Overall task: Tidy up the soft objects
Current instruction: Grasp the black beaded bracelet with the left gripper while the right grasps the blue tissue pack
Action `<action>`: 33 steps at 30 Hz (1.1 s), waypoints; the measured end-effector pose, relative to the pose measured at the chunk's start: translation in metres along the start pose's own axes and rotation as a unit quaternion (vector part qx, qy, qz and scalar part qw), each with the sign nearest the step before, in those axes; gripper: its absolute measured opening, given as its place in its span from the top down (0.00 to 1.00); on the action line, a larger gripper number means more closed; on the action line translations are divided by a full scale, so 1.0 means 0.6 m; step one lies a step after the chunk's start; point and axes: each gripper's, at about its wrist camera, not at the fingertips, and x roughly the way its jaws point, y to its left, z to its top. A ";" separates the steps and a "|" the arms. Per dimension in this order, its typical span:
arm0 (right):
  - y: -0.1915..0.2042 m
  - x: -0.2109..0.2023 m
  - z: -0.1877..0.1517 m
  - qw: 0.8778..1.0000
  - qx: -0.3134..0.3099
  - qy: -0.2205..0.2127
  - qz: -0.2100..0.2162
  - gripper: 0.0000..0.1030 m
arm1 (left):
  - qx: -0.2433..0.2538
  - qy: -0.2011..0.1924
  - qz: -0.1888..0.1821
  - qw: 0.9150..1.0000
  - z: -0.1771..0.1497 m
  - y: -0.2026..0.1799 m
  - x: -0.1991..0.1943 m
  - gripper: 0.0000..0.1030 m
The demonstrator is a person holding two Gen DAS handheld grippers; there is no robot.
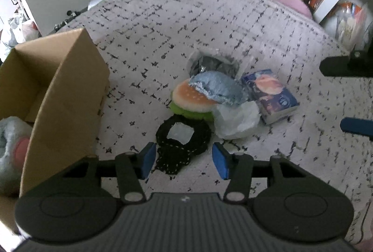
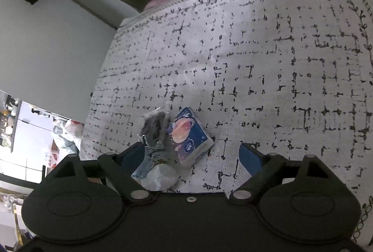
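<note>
Only one plush [image 1: 11, 147] sits in the cardboard box [image 1: 58, 93] at left; the pile [image 1: 209, 93] at centre remains, both tools, left tool [image 1: 184, 161] and right tool [image 2: 190, 158], spread, empty.

Your left wrist view: looks down, forward, close over the patterned bedspread [image 1: 209, 18]. Your right wrist view: nearer, opposite side. Shared: tissue pack [image 1: 270, 94] [image 2: 190, 137].

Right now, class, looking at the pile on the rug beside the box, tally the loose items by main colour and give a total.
Black: 2, a knit piece and a bagged bundle
Blue: 2, a tissue pack and a blue pad
Orange and green: 1, a burger toy
White: 1, a plastic bag
Total: 6
</note>
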 end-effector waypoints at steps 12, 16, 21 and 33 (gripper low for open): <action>0.042 0.063 0.010 0.996 -0.065 0.019 -0.061 0.15 | 0.013 0.008 -0.030 0.999 0.010 0.012 0.028 0.57; 0.060 0.074 0.001 0.990 -0.114 0.017 -0.083 0.15 | -0.008 0.018 -0.054 0.998 0.017 0.022 0.034 0.65; 0.076 0.088 -0.016 0.977 -0.175 0.010 -0.117 0.15 | -0.015 0.021 -0.063 0.998 0.023 0.025 0.032 0.69; 0.079 0.079 -0.038 0.970 -0.221 -0.004 -0.104 0.77 | -0.031 0.009 -0.063 0.998 0.036 0.029 -0.009 0.69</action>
